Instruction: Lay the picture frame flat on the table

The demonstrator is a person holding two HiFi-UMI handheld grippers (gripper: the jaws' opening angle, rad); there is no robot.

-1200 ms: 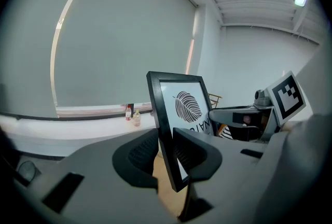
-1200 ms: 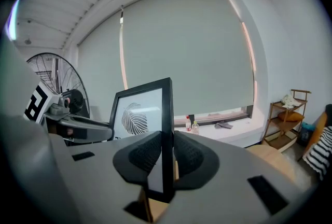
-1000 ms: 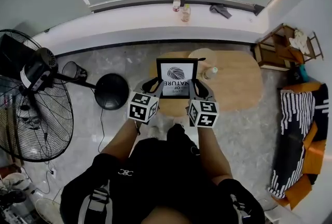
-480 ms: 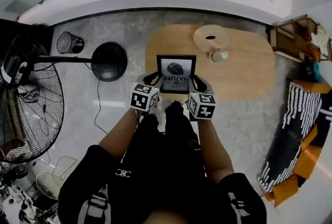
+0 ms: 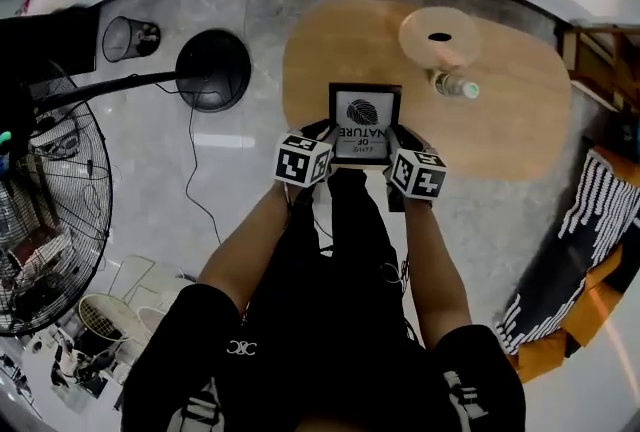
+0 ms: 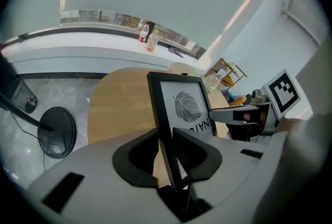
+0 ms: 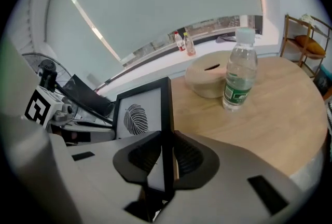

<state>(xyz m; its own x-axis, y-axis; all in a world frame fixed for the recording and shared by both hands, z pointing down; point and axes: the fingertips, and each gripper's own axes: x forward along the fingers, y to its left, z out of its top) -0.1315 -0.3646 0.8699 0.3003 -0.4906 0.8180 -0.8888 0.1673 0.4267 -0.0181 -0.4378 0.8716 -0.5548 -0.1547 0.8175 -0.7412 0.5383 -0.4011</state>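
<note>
A black picture frame [image 5: 365, 122] with a leaf print and lettering is held over the near edge of the oval wooden table [image 5: 320, 50]. My left gripper [image 5: 327, 133] is shut on the frame's left side [image 6: 158, 109], its jaws clamping the black edge. On the right side [image 7: 166, 114], my right gripper [image 5: 393, 136] is shut the same way. The frame stands roughly upright in both gripper views, print facing the person. Whether its lower edge touches the table is hidden by the grippers.
A clear water bottle [image 5: 452, 85] with a green label [image 7: 237, 73] and a round beige box [image 5: 439, 36] sit at the table's far right. A floor fan [image 5: 40, 180], its round black base [image 5: 213, 70] and a wire bin [image 5: 130, 38] stand left. Shelving and a striped cushion [image 5: 570, 250] lie right.
The head camera has tipped further down, so table and frame sit lower and nearer in view. Both grippers have stayed clamped on the frame's sides.
</note>
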